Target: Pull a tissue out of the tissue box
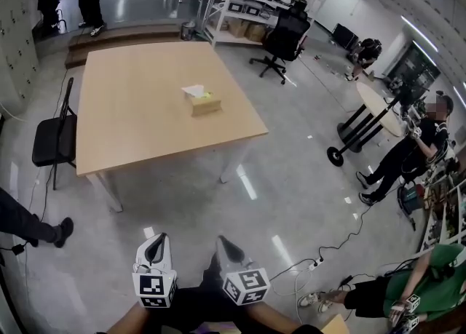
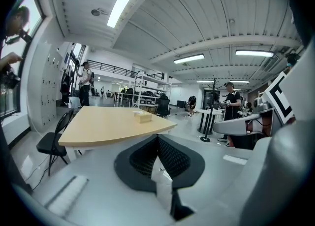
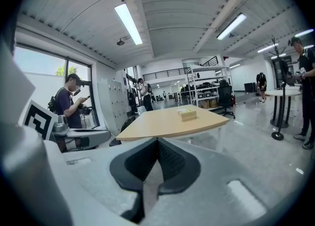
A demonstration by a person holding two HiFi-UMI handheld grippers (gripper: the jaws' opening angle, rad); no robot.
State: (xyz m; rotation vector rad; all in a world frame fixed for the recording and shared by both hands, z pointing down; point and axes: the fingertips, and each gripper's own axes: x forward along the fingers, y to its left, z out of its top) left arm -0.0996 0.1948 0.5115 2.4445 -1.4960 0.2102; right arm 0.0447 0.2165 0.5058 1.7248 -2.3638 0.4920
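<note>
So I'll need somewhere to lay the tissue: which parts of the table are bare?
Nearly all of the table is bare: the broad stretch from the tissue box to the near edge, and the whole left side by the black chair. Only the box, right of centre, takes space.

1 tan, rectangular tissue box [image 1: 206,104] is seen lying flat near the middle of a light wooden table [image 1: 138,129]. 1 white tissue [image 1: 194,91] is raised from its top.

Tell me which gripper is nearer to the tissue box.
Right, only slightly. The right gripper is far short of the tissue box, almost in line; left gripper equally short, further to the left.
</note>
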